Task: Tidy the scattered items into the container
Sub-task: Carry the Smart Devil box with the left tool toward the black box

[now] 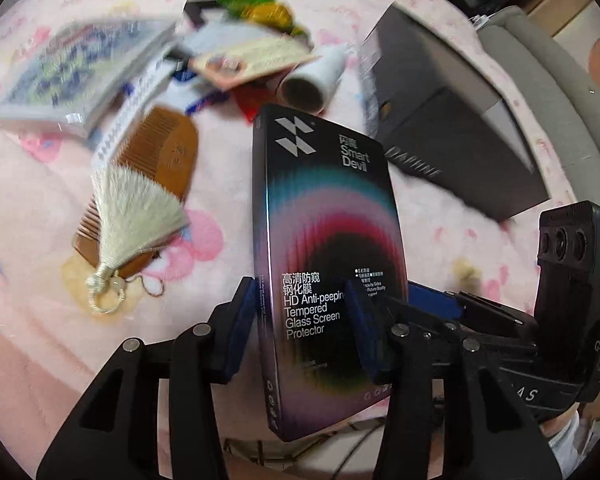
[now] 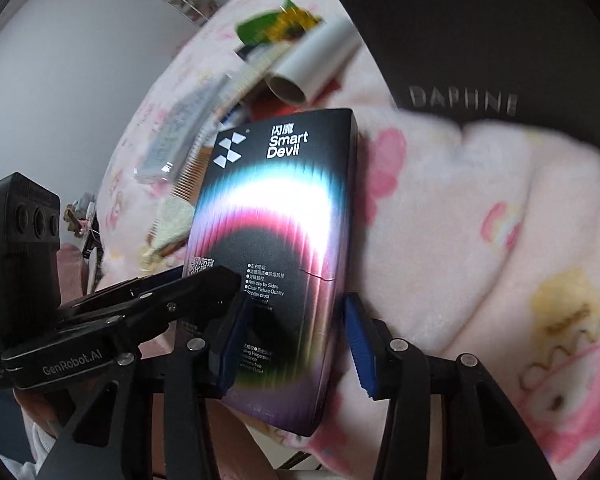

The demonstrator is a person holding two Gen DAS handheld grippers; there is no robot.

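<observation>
We are in a home bedroom: a fluffy pink cartoon-print blanket (image 1: 40, 208) covers the bed, a grey upholstered headboard (image 1: 540, 92) edges it, and a wooden comb (image 1: 168, 152) lies among household clutter.

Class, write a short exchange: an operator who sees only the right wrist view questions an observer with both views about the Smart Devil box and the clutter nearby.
Operator: Is the left gripper really clamping the Smart Devil box?
Observer: Yes. The left wrist view shows both of its blue pads pressed against the box.
Operator: What lies to the left of the box?
Observer: A wooden comb with a cream tassel draped across it, on the pink blanket.
</observation>
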